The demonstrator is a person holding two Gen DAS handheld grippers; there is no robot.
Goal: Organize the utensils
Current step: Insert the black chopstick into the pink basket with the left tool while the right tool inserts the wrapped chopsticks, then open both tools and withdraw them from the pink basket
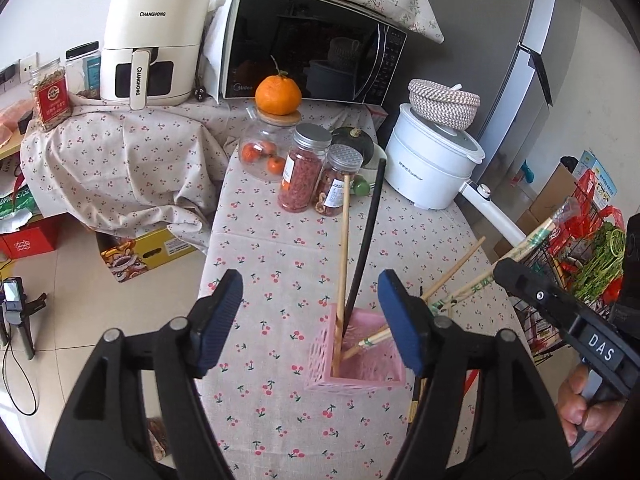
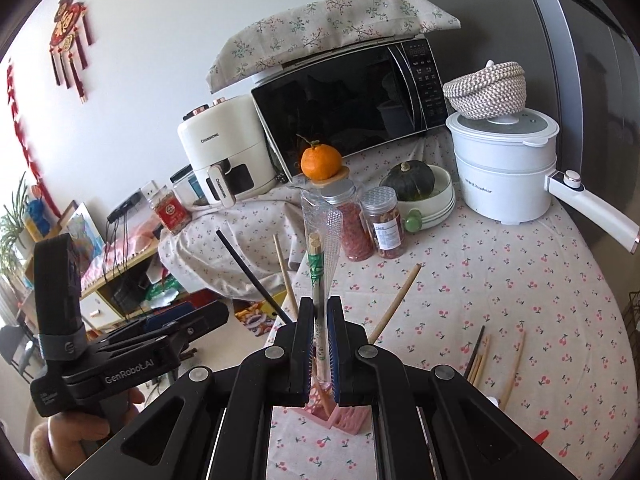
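- Right tongs clenched on a plastic-wrapped pair of disposable bamboo chopsticks, held upright above the pink perforated plastic holder, likely so the pair can be lowered in end first.
- Left tongs released, jaws spread wide either side of that pink holder, apparently ready to steady it, though not touching.
- Already in the holder, ahead of the left tongs: a pale wooden chopstick, a black chopstick and another wrapped pair, all leaning on the rim.
- Loose wooden chopsticks lying flat to the right of the right tongs, probably next to be gathered.
- Cherry-print cloth over the table beneath both tongs.
- Farther ahead: two clear spice jars with metal lids, an orange on a glass jar, a white electric pot topped by a woven basket.
- Beyond those, a black microwave and a cream air fryer; grey fridge at far right, tiled floor to the left.
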